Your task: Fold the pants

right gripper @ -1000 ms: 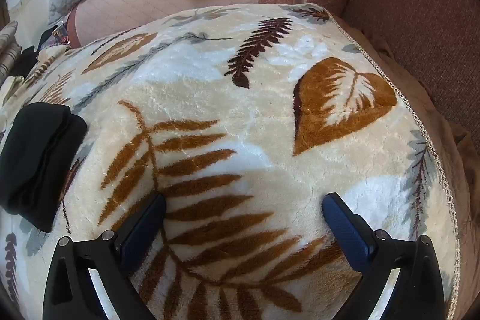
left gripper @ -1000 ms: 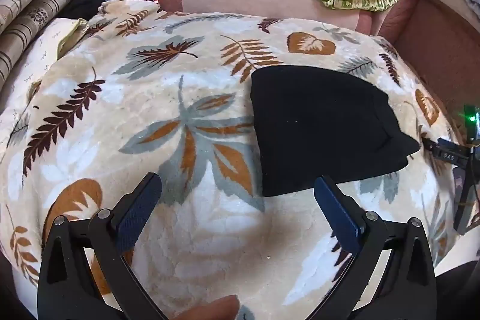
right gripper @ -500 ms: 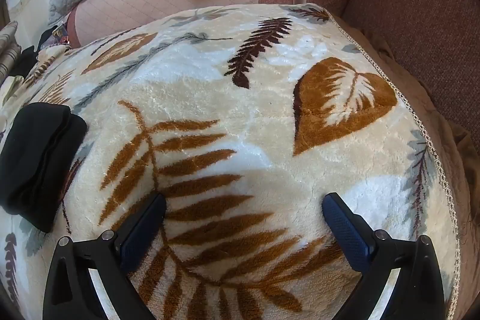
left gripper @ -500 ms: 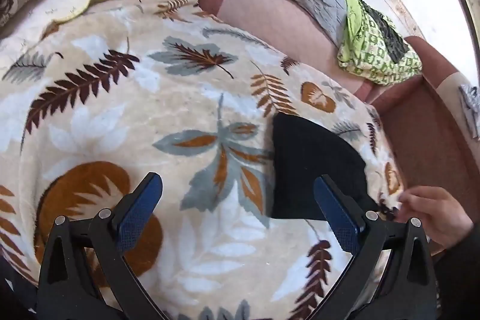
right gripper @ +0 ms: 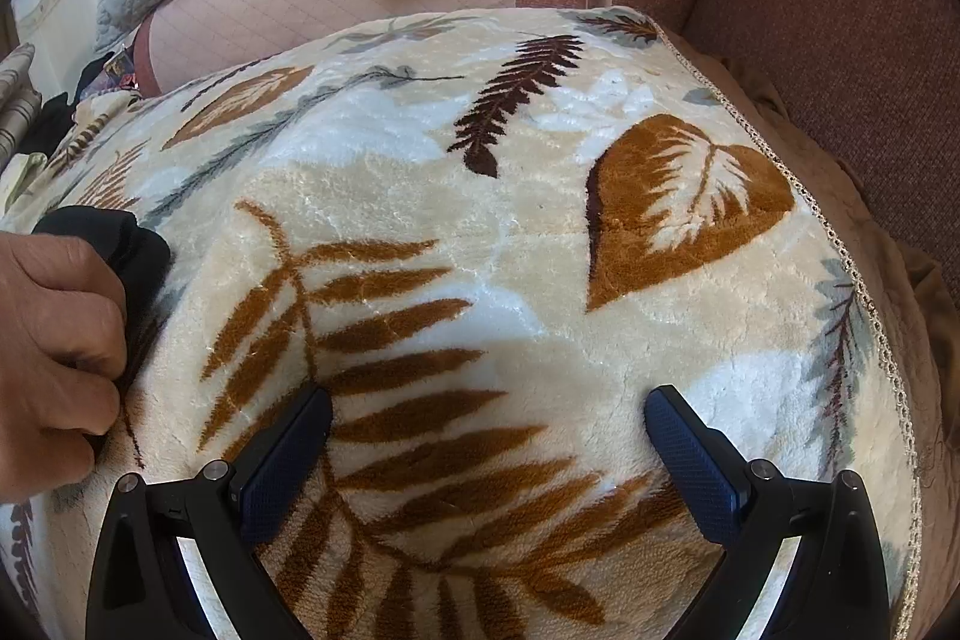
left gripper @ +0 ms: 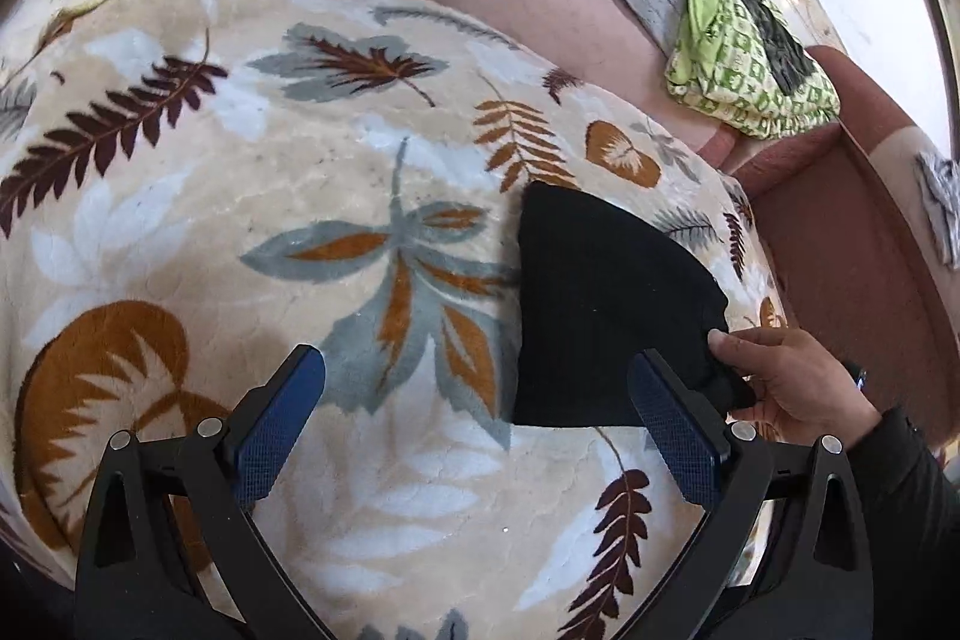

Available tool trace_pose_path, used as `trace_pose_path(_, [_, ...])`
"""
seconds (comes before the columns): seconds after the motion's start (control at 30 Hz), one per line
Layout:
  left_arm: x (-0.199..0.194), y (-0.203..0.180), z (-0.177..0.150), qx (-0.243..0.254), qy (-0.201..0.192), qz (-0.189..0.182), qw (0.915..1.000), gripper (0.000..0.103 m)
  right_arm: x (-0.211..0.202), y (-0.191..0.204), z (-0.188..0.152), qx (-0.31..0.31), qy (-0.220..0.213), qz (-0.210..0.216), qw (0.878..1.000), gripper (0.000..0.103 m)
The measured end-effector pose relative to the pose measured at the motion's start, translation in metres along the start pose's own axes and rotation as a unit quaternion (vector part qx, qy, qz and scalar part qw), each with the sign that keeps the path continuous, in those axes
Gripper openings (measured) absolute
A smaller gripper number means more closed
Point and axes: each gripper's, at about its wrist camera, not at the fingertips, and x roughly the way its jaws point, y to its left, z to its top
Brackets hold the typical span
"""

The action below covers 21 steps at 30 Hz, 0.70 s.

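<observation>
Blue-padded fingers of the left gripper [left gripper: 474, 418] stand wide apart, holding nothing, above the leaf-print blanket [left gripper: 240, 196]. The right gripper [right gripper: 489, 445] gapes likewise over the blanket. Black pants [left gripper: 600, 304], folded into a compact, flat wedge, lie toward the blanket's right edge, a bare hand [left gripper: 786, 382] pinching their near corner.
</observation>
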Motion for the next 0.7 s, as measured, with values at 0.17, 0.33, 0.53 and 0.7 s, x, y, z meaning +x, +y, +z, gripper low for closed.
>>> trace_pose_path(0.17, [-0.006, 0.006, 0.003, -0.011, -0.014, 0.016, 0.9997, 0.102, 0.0, 0.0, 0.0, 0.0, 0.0, 0.0, 1.0, 0.103])
trace_pose_path(0.33, [-0.006, 0.007, 0.002, -0.016, -0.021, 0.048, 0.9985, 0.102, 0.0, 0.0, 0.0, 0.0, 0.0, 0.0, 1.0, 0.103])
trace_pose_path(0.53, [-0.024, 0.022, -0.003, -0.048, -0.009, -0.011, 0.9987, 0.102, 0.0, 0.0, 0.0, 0.0, 0.0, 0.0, 1.0, 0.103])
trace_pose_path(0.7, [-0.027, 0.029, 0.0, -0.076, -0.019, -0.004, 0.9969, 0.102, 0.001, 0.0, -0.001, 0.0, 0.0, 0.0, 1.0, 0.103])
